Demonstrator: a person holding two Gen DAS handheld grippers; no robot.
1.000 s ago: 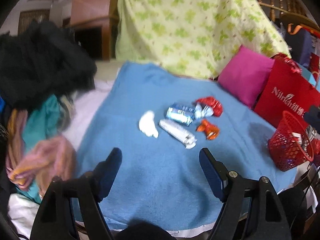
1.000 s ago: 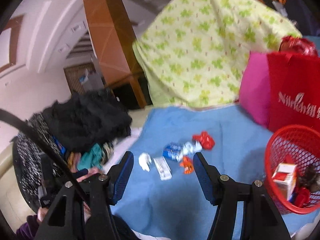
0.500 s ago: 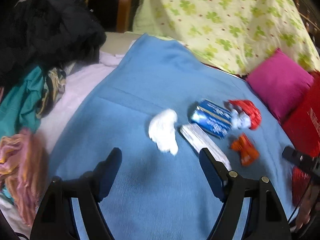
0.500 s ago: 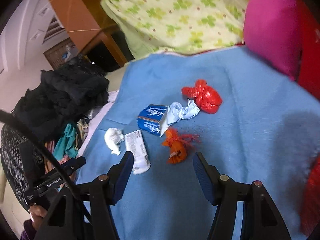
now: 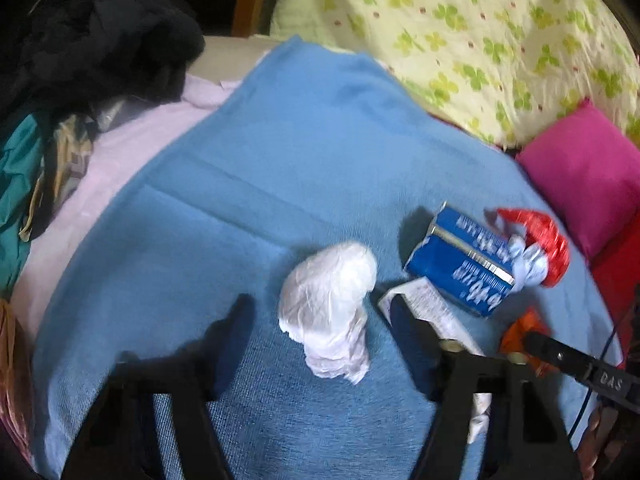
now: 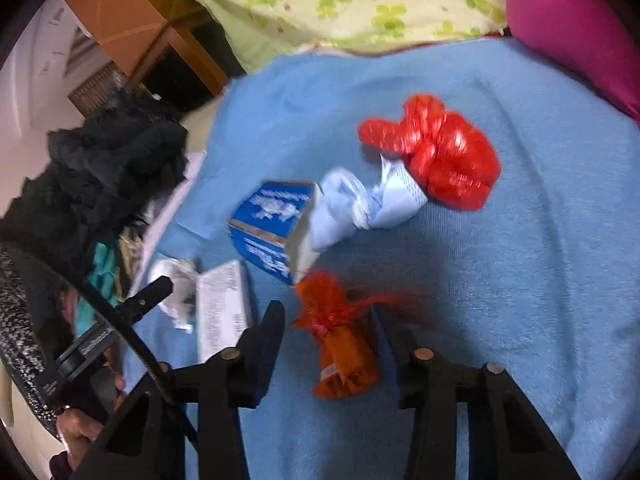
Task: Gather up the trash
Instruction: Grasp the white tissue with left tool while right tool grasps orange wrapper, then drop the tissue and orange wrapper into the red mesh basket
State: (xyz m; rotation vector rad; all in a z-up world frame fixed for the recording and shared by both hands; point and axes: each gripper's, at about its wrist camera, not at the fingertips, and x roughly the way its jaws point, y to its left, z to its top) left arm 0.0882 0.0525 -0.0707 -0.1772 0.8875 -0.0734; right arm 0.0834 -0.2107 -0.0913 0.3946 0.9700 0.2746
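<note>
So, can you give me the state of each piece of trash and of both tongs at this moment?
White wad: crumpled, on the blanket, between the left tongs, which have just been closing, not gripped.
Orange wrapper: twisted, between the right tongs, which have just been closing, not clearly pinched.
Blue box: crushed, lying.
Red bag: knotted, lying.
White packet: flat, lying.

White wad [image 5: 330, 304], blue carton [image 5: 460, 268], red bag [image 6: 444, 156] and orange wrapper [image 6: 340, 340] litter blue blanket [image 5: 260, 160].

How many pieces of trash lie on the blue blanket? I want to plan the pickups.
6: white wad, flat white packet beside it, blue carton, pale blue wad, red bag, orange wrapper nearest. More may be hidden.
</note>
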